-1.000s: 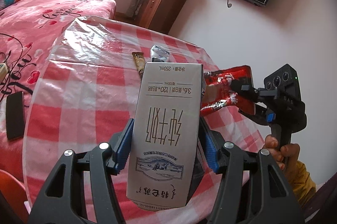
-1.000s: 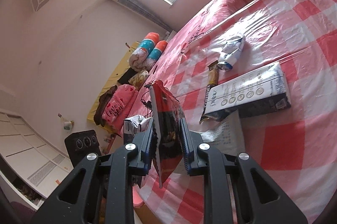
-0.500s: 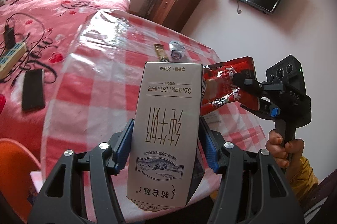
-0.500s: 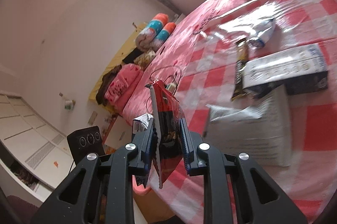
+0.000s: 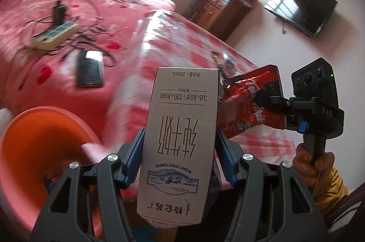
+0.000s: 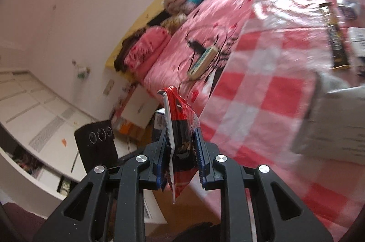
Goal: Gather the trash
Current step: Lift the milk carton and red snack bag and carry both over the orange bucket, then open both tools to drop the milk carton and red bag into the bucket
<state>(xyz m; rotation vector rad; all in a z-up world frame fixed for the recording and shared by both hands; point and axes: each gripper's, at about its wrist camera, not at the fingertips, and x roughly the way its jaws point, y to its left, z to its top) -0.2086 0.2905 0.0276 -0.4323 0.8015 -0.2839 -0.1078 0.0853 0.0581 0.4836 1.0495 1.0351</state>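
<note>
While the left claw point(image 5: 180, 160) clamps the milk carton point(image 5: 180, 141) beside the orange bin point(image 5: 38, 150), the right claw point(image 6: 180, 157) pinches the red snack wrapper point(image 6: 180, 128) off the counter point(image 6: 262, 105) edge. Released short of the bin, the light, floppy wrapper could flutter to the floor.

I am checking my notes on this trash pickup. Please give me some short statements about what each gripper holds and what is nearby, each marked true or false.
1. The left gripper holds a milk carton between its jaws. True.
2. The right gripper is empty. False: its jaws are shut on a red snack wrapper.
3. An orange basin shows at the lower left of the left wrist view. True.
4. The phone lies on the checked tablecloth. False: it lies on the pink bed.
</note>
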